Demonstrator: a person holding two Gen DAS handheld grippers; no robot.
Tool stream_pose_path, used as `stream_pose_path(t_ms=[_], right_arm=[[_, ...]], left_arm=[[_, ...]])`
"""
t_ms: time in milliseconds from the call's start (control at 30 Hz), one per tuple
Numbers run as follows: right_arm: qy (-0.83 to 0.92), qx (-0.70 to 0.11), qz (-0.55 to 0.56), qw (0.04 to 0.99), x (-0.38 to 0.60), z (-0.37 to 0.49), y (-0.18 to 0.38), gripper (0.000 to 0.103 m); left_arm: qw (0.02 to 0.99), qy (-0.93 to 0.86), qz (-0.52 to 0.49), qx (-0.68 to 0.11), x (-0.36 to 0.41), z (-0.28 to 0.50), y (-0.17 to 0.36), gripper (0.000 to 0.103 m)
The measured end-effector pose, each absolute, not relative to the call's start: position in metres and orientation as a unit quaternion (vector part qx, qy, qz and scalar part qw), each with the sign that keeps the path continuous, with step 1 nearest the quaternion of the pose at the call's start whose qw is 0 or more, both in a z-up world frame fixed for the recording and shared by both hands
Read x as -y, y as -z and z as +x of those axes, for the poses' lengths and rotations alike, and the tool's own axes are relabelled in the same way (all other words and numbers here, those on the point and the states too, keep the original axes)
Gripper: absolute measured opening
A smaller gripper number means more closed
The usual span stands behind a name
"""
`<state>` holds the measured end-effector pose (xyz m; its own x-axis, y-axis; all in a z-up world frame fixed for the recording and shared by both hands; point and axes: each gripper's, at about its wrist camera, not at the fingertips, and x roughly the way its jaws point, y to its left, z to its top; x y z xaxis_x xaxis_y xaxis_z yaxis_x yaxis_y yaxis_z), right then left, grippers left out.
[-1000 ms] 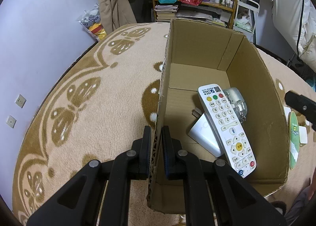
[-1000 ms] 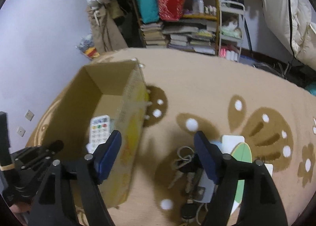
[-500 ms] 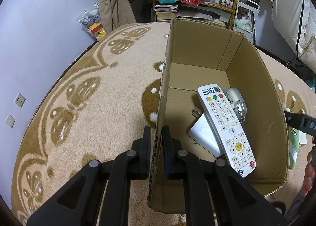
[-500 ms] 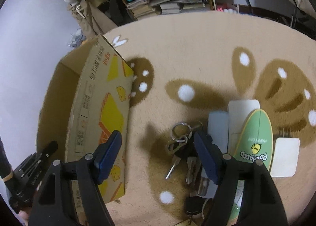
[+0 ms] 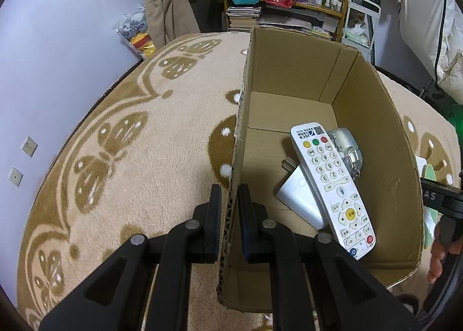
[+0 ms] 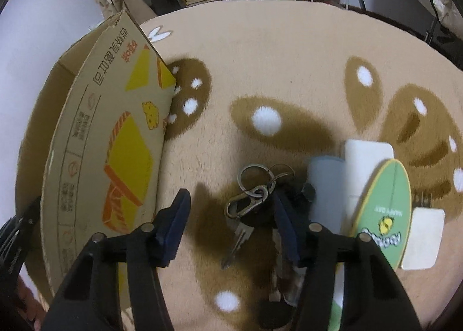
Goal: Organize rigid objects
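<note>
Partly done, by the look of it: the left gripper (image 5: 230, 209) is clamped on the near wall of the cardboard box (image 5: 405, 186), one finger outside and one inside, steadying it on the rug (image 5: 130, 157). Inside the box lie a white remote (image 5: 332, 186), a white charger block (image 5: 298, 200) under it, and a silvery item with a clasp (image 5: 347, 148) just beyond. Left to gather, judging from the right wrist view, is a cluster on the rug beside the box. The right gripper (image 6: 231, 224) hangs above it with its fingers spread wide, holding nothing; the key bunch (image 6: 251, 198) lies between them, nearer the right finger, the carabiner and rings pointing away. Just right of the keys sit a pale grey card (image 6: 327, 186), a white block (image 6: 367, 157), a green oval board (image 6: 385, 209) and a white card (image 6: 425, 238), all untouched.
</note>
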<state>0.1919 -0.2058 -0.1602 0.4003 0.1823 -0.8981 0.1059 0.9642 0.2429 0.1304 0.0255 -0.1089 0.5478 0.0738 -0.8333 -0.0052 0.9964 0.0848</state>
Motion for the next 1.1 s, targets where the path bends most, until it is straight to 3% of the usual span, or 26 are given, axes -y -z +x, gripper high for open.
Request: stream_pose_path(t_ms=[200, 300, 700, 733, 1100], right_arm=[[-0.020, -0.536, 0.141, 0.832, 0.214, 0.198, 0.174, 0.057], [-0.002, -0.535, 0.129, 0.835, 0.215, 0.201, 0.175, 0.038], [-0.018, -0.511, 0.149, 0.847, 0.217, 0.204, 0.153, 0.033], [-0.025, -0.507, 0.152, 0.848, 0.217, 0.204, 0.151, 0.002], [-0.034, -0.485, 0.145, 0.862, 0.209, 0.202, 0.129, 0.001]], left_arm=[[0.878, -0.021, 0.033, -0.477, -0.024, 0.129, 0.109, 0.011], [0.876, -0.023, 0.034, -0.480, -0.024, 0.130, 0.110, 0.011], [0.875, -0.021, 0.030, -0.482, -0.026, 0.131, 0.109, 0.011], [0.875, -0.021, 0.029, -0.482, -0.027, 0.131, 0.108, 0.011], [0.875, -0.020, 0.027, -0.483, -0.028, 0.132, 0.108, 0.011]])
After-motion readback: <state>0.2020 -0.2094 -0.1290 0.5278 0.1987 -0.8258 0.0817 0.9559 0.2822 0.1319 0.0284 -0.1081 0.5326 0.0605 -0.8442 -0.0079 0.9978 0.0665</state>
